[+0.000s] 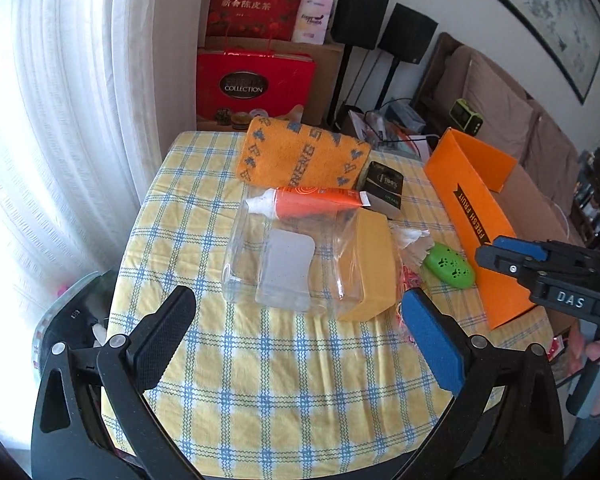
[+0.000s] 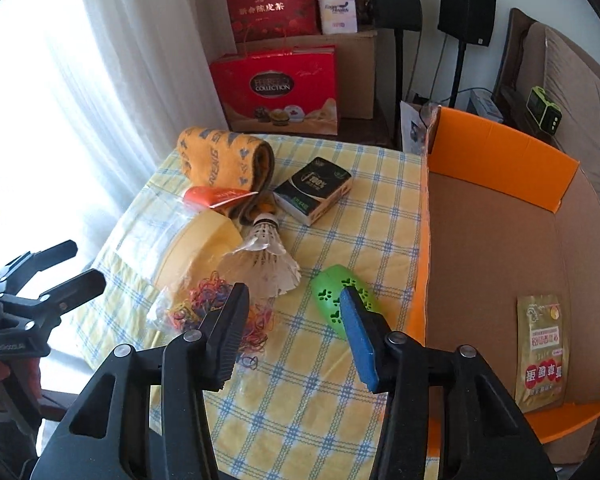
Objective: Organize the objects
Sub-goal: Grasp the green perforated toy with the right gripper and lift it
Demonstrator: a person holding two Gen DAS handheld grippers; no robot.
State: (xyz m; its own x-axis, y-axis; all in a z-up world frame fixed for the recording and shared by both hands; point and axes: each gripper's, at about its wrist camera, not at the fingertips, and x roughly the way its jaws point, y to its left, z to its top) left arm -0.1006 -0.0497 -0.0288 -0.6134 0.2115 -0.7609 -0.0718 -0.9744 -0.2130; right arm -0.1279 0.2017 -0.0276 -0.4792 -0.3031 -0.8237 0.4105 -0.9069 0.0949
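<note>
On the yellow checked tablecloth [image 1: 260,380] lie a clear plastic container [image 1: 276,256], an orange tube [image 1: 312,202], a rolled orange towel [image 1: 304,156], a black tissue pack [image 2: 314,190], a yellow block [image 1: 374,268], a shuttlecock [image 2: 266,258], a bag of rubber bands [image 2: 204,308] and a green perforated case [image 2: 336,296]. My left gripper [image 1: 300,328] is open and empty, just in front of the clear container. My right gripper [image 2: 296,328] is open and empty, with its blue pad beside the green case. The orange cardboard box [image 2: 500,156] holds a gold packet [image 2: 540,352].
White curtains [image 1: 60,120] hang at the left. Red gift bags [image 2: 276,84] and cardboard boxes stand behind the table, with black speakers [image 2: 466,12] on stands. A brown sofa [image 1: 500,100] with a green clock [image 2: 544,110] is at the right.
</note>
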